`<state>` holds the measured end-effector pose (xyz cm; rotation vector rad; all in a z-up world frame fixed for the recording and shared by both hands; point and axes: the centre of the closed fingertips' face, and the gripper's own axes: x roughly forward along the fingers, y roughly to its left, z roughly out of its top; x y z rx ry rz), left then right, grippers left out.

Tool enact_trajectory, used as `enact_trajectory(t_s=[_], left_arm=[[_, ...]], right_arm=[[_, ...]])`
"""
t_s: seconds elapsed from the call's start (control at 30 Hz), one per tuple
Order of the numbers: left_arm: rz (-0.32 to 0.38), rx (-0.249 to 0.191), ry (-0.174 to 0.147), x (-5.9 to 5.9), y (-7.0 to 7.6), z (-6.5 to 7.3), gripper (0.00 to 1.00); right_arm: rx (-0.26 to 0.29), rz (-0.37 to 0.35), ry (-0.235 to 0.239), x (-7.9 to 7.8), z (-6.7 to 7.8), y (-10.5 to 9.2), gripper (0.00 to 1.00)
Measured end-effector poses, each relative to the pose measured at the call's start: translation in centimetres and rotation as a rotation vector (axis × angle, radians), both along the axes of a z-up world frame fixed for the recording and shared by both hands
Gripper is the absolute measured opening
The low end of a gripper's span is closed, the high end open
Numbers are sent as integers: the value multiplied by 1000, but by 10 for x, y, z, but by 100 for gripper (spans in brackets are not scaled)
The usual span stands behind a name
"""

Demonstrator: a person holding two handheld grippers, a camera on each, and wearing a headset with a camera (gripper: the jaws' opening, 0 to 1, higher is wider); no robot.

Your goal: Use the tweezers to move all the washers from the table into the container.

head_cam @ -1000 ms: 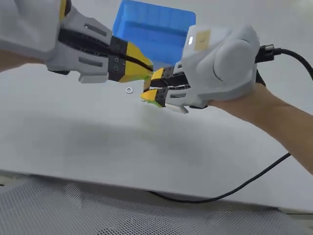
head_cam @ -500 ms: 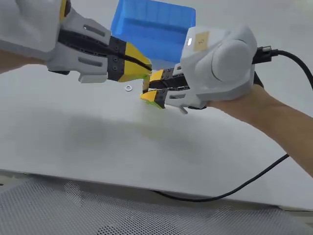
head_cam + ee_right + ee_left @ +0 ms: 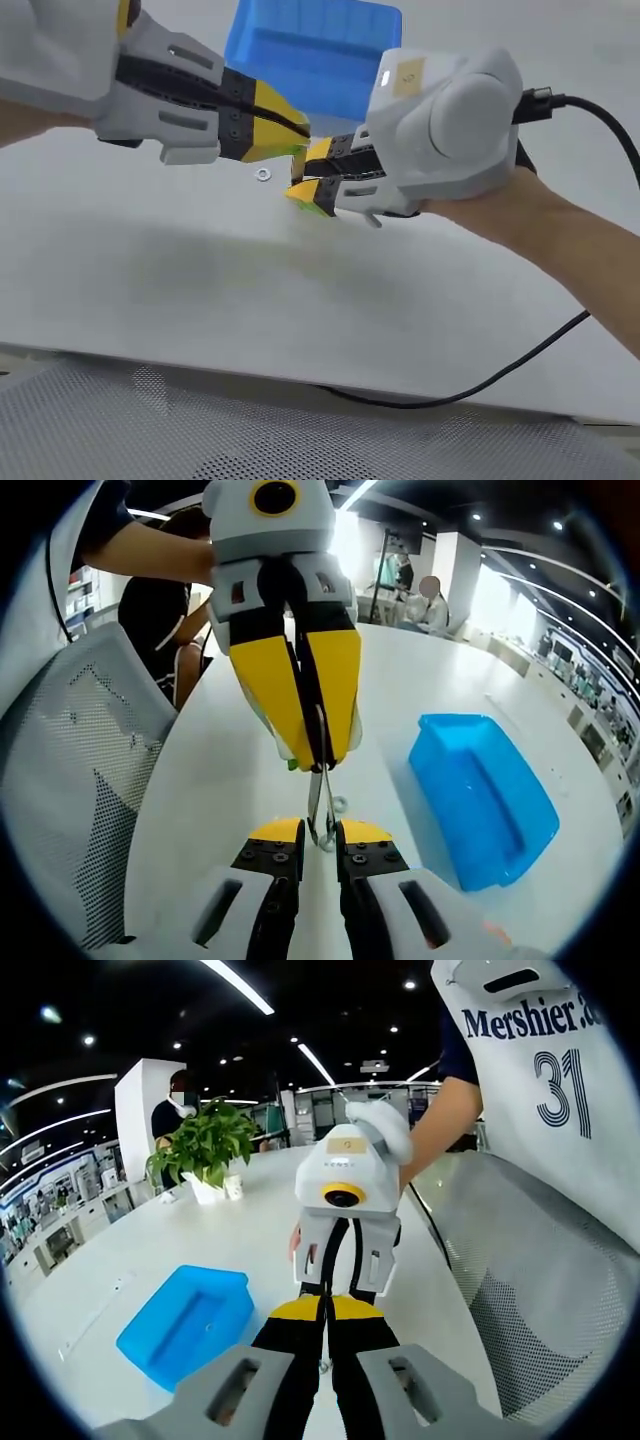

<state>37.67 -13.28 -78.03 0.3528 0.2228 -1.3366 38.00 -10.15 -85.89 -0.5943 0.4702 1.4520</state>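
I have the tweezers (image 3: pixel 319 795) pinched from both sides: my right gripper's (image 3: pixel 320 832) fingers are clenched on one end and my left gripper's (image 3: pixel 322 758) on the other, above the tabletop (image 3: pixel 250 290). I take this as setting the grip before a pick. A washer (image 3: pixel 263 175) lies just beside the fingers, untouched. Next I must free one end and lower it onto that ring. The blue container (image 3: pixel 300 55) sits beyond. A person's white shirt (image 3: pixel 560 1110) reads "Mershier" and "31".

Bright even overhead lighting, soft shadows, mild motion blur — gripper views fisheye-warped at edges
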Motion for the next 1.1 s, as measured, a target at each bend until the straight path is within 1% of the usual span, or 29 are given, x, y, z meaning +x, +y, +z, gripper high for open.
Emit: enact_trajectory(t_s=[0.2,0.33,0.4,0.5,0.77,0.9,1.1], left_arm=[[0,-7,7,-2,-1,0,4],[4,-20,22,-5,-2,0,4],[7,-30,35,-7,-2,0,4],[15,-36,36,-6,-1,1,4],[15,-32,52,-6,2,1,4],[7,-28,60,-7,2,1,4],[-3,-23,73,-5,2,1,4]], right_arm=[[-1,3,2,-2,0,1,14],[-2,4,9,-4,-1,0,14],[-7,4,12,-4,-2,-1,14],[-9,6,15,-4,-2,-1,14],[-27,26,16,-2,-5,0,13],[-30,32,16,0,-7,-1,11],[-34,43,31,-1,-8,0,11]])
